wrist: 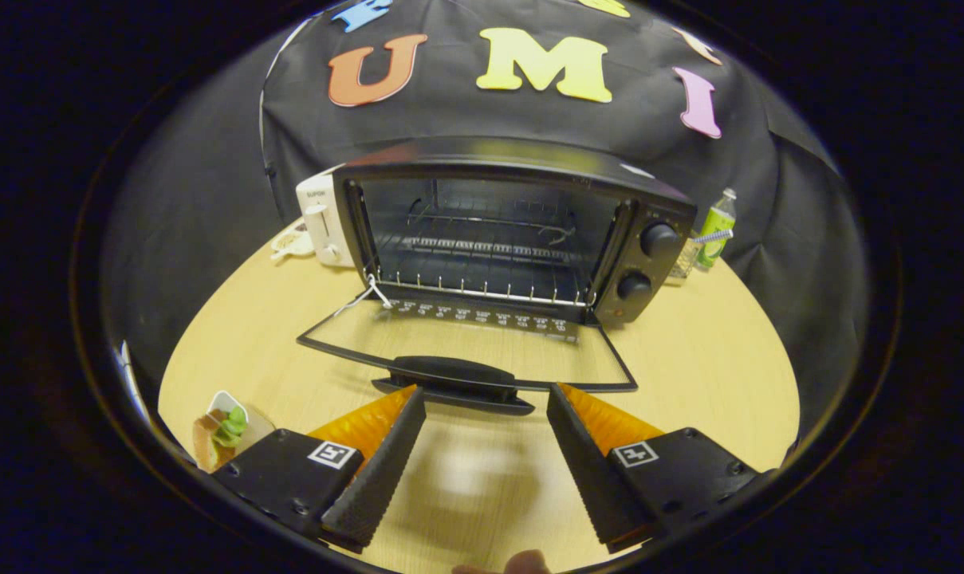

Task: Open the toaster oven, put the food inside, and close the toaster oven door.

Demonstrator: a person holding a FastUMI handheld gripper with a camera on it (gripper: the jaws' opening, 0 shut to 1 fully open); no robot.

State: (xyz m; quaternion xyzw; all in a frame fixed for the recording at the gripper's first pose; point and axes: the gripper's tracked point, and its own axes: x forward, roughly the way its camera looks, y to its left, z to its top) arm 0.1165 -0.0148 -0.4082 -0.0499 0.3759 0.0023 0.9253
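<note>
Pale wood table [689,375] carries a black toaster oven [513,231] set against the dark cloth wall, its glass door [466,351] folded flat toward the gripper [485,406] and its wire rack [482,279] bare. Just short of the door's handle [454,381], the fingers stand wide apart, holding nothing. Left of the door, near the table's edge, sits the food [220,434]. A white toaster [322,223] stands left of the oven, a green bottle [717,227] to its right.

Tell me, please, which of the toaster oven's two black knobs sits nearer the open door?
The lower knob on the toaster oven: it sits just above the door hinge, while the upper knob is nearer the top. The gripper is open.
</note>
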